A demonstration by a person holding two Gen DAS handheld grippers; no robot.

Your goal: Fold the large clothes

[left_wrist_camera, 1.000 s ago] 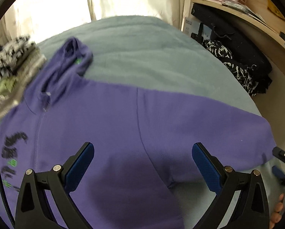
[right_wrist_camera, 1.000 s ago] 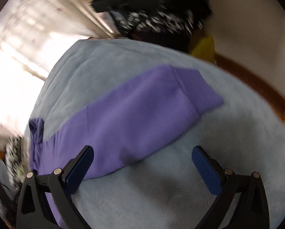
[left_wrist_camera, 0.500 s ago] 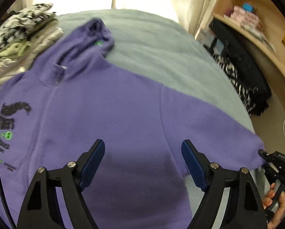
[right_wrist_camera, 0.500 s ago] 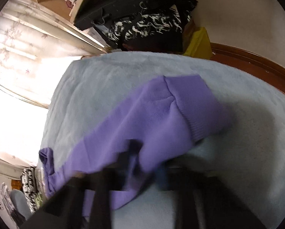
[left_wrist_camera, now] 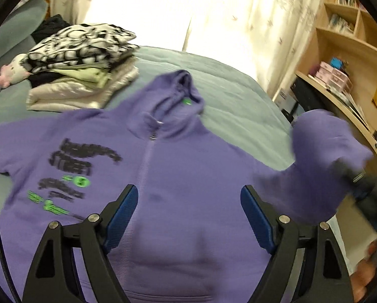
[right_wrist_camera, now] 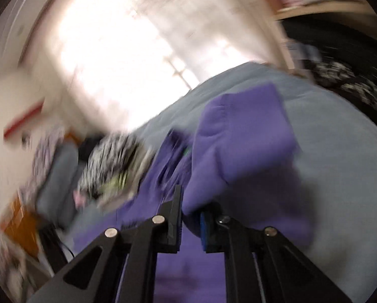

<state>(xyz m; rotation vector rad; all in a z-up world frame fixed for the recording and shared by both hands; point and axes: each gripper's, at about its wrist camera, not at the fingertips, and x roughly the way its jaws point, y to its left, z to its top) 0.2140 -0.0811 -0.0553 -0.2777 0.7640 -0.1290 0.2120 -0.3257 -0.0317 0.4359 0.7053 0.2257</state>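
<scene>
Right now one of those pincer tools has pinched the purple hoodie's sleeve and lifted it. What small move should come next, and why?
Probably carry the sleeve inward across the purple zip-up hoodie and lay it on the chest. The right gripper is shut on the sleeve's cuff end and holds it above the grey-blue bed cover, while the body lies flat, front up. The left gripper hovers open over the chest, holding nothing.

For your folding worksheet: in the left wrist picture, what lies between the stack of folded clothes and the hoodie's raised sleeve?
The purple hoodie's hood and bare grey-blue bedcover; the left wrist view shows it.
</scene>
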